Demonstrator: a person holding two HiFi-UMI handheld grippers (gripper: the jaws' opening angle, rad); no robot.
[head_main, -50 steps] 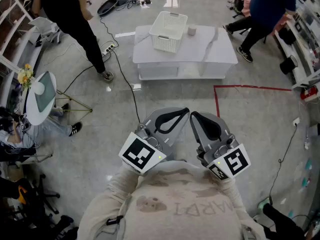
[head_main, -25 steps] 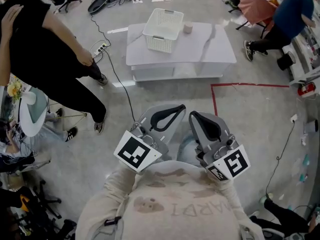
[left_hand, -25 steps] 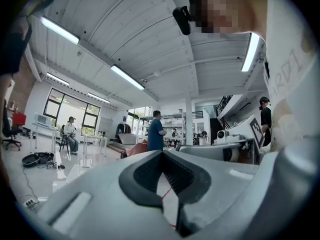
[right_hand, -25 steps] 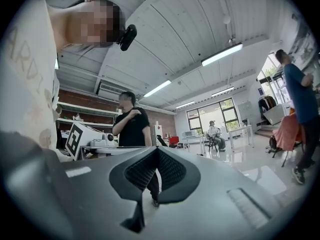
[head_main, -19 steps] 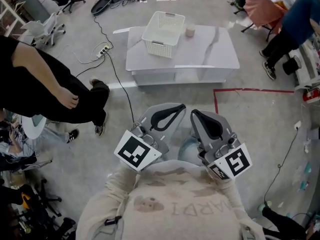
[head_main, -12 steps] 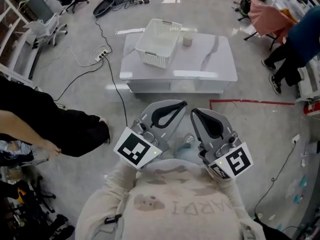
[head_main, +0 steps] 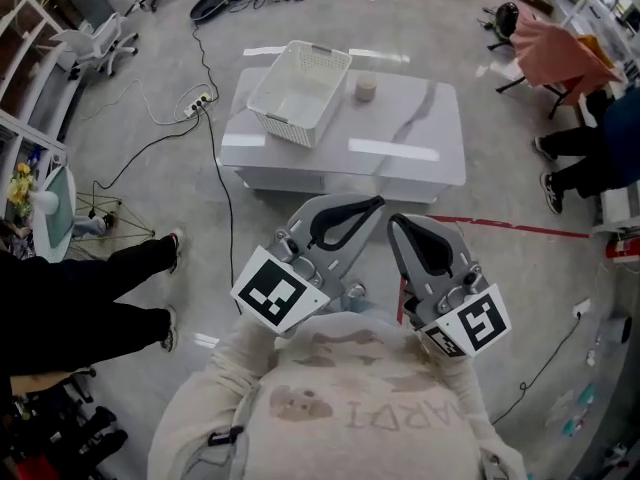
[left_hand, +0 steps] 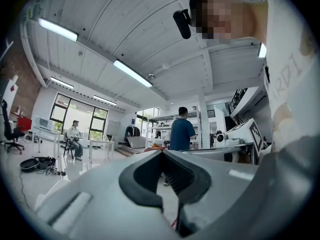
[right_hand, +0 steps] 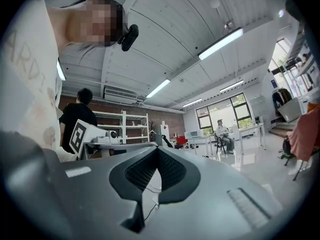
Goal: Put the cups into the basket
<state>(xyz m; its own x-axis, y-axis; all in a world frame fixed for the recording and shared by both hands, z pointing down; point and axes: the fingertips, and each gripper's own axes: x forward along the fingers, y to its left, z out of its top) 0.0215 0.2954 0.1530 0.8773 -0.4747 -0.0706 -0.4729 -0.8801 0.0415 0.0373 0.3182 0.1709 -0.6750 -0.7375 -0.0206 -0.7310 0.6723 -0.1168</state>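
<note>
Left gripper (head_main: 375, 204), right gripper (head_main: 393, 220) closed, cup (head_main: 366, 88) beside basket (head_main: 300, 94)

Cup (head_main: 366, 89) details too small.

A lab is showing: strip lights (left_hand: 132, 73) are glowing overhead, a power strip (head_main: 197, 100) lying near an office chair (head_main: 97, 38) at eleven o'clock.

My head view looks steeply down past my torso (head_main: 350, 408). The left tool (head_main: 372, 208) and right tool (head_main: 393, 224) sit close beneath it, with the worktop (head_main: 400, 138) farther ahead. Each tool view rides just behind its own jaws, tilted up toward the ceiling (left_hand: 125, 39). Each also catches my torso and the other tool's marker cube (left_hand: 254, 133).
</note>
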